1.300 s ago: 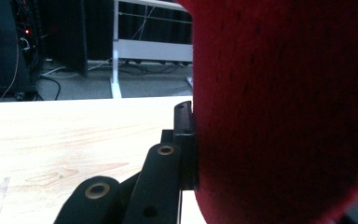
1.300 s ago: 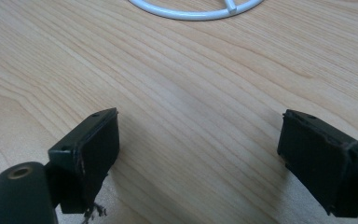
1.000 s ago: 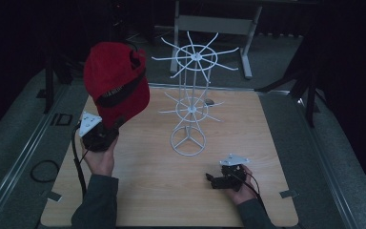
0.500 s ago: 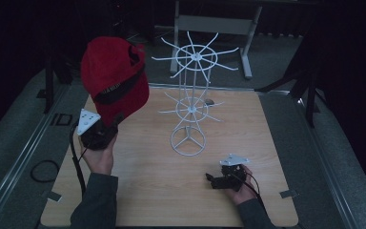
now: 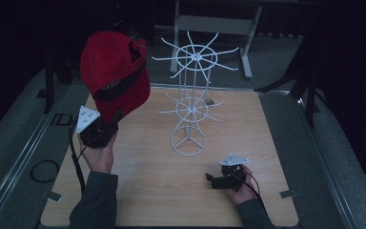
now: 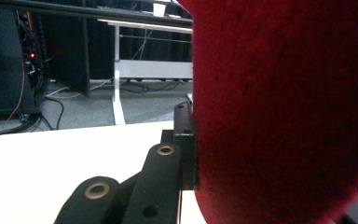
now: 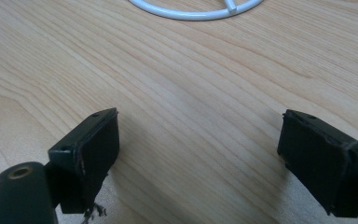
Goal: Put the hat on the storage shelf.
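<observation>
**Hang the cap on the rack's top spokes**

Your left tool is clamped shut on the lower edge of the red cap, which you hold up in the air above the desk's left side, well apart from the white wire rack at the middle. Your right tool lies low on the desk near the front right, jaws spread wide with nothing between them.

Carry the cap rightward at the height of the upper spoke ring, open side toward a spoke tip, and slide it on before you let go. The rack looks light, so a sideways push could tip it; consider steadying its ring base with your free tool.
</observation>
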The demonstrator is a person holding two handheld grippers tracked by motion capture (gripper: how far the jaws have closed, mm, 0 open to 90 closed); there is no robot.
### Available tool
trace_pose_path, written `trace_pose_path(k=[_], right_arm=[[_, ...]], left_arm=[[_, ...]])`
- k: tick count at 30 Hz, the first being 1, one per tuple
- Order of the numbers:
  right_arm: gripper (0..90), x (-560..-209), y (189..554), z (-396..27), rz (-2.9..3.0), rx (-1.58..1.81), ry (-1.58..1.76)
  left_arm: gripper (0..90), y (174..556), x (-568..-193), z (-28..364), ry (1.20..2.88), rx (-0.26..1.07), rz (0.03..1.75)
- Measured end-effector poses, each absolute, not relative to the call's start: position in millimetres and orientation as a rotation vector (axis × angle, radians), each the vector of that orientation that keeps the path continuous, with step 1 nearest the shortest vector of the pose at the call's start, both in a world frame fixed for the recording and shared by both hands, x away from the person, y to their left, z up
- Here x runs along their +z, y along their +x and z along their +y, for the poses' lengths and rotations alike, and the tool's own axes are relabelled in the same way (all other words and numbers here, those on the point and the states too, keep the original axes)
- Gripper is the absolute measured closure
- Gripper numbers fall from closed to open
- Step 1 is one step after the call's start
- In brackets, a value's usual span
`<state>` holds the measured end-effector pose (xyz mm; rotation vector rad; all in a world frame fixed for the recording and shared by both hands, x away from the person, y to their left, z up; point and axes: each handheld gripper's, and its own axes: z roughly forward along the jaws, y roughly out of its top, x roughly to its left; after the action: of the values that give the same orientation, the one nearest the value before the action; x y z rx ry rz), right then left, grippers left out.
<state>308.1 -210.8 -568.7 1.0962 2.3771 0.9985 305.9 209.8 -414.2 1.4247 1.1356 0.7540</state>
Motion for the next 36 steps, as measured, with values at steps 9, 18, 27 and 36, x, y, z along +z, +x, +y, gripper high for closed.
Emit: trace_pose_path(k=[9, 18, 27, 36], right_arm=[[12.5, -568.7, 308.1, -210.8, 2.377, 0.998, 1.097], [12.5, -568.7, 308.1, -210.8, 2.378, 0.998, 1.096], [12.5, -568.7, 308.1, -210.8, 2.377, 0.998, 1.097], [12.5, -568.7, 308.1, -210.7, 2.377, 0.999, 1.097]], left_arm=[[85.2, 303.9, -407.1, 209.0, 1.426, 0.759, 1.121], [85.2, 301.9, -399.8, 207.9, 1.426, 0.765, 1.102], [85.2, 300.7, -393.7, 206.4, 1.42, 0.764, 1.089], [85.2, 295.3, -388.9, 205.3, 1.419, 0.765, 1.066]])
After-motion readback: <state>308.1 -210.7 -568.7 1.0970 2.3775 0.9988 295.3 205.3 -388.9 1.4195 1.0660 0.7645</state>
